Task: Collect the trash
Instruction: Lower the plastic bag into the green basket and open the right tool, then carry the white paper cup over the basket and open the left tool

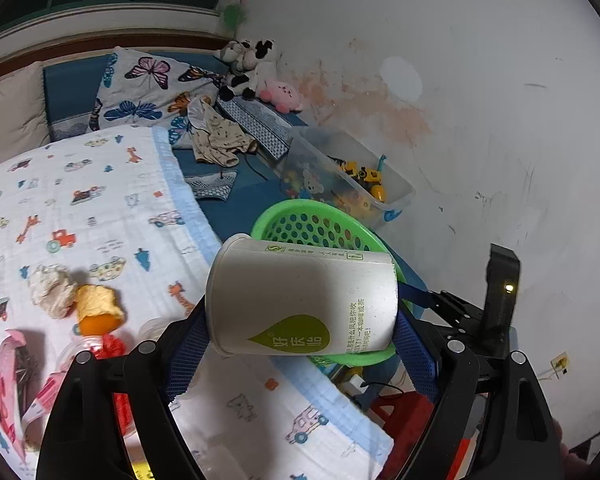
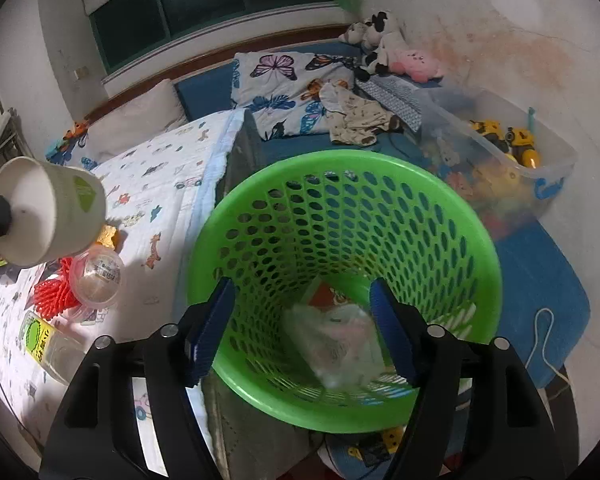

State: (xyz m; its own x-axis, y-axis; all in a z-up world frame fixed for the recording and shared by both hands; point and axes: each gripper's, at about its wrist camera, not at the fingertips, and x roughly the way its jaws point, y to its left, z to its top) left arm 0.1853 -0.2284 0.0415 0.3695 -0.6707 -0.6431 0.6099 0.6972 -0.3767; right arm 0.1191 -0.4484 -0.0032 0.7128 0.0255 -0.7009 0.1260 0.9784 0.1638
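Note:
My left gripper [image 1: 300,322] is shut on a white paper cup [image 1: 300,300] with a green leaf logo, held sideways by its rim and base between the blue pads. The cup hangs over the bed's edge, just in front of the green perforated basket [image 1: 312,224]. In the right wrist view the cup [image 2: 48,212] shows at far left. My right gripper [image 2: 302,296] stands open above the mouth of the basket [image 2: 340,168], nothing between its pads. Blurred crumpled clear plastic [image 2: 336,344] and a red wrapper are inside the basket, below the fingers.
On the cartoon-print blanket [image 1: 100,200] lie a crumpled tissue [image 1: 50,288], an orange-and-yellow scrap [image 1: 98,304], a red spiky thing [image 2: 54,292], a clear plastic tub [image 2: 96,276], a labelled bottle [image 2: 48,340] and a pink wrapper [image 1: 4,380]. A clear toy bin [image 2: 520,152] stands by the wall.

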